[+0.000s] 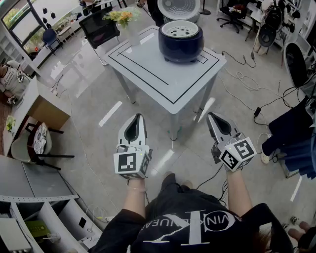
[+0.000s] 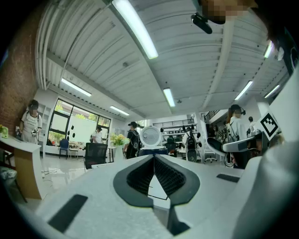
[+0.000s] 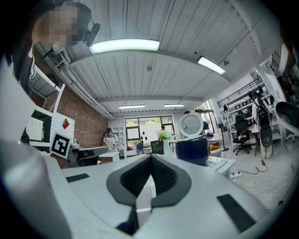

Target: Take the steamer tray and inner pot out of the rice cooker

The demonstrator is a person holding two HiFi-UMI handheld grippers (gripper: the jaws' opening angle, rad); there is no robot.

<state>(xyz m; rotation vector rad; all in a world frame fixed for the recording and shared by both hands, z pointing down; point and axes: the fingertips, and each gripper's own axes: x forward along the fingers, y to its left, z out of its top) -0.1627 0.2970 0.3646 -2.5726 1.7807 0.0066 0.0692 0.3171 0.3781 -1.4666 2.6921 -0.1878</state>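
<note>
The dark blue rice cooker (image 1: 180,42) stands on the far side of a white square table (image 1: 148,69), with its lid (image 1: 178,7) raised behind it. A pale steamer tray (image 1: 180,30) with holes sits in its top; the inner pot is hidden under it. Both grippers are held level over the floor, well short of the table. My left gripper (image 1: 138,117) is shut and empty, and so is my right gripper (image 1: 211,115). The left gripper view shows the cooker (image 2: 152,150) just beyond the shut tips (image 2: 153,157). In the right gripper view, the cooker (image 3: 192,150) is right of the tips (image 3: 151,157).
A vase of flowers (image 1: 124,20) stands on the table's far left corner, a black chair (image 1: 100,27) behind it. Cables (image 1: 247,79) trail over the floor to the right. A desk (image 1: 42,106) and shelving lie to the left. People (image 2: 133,140) stand in the background.
</note>
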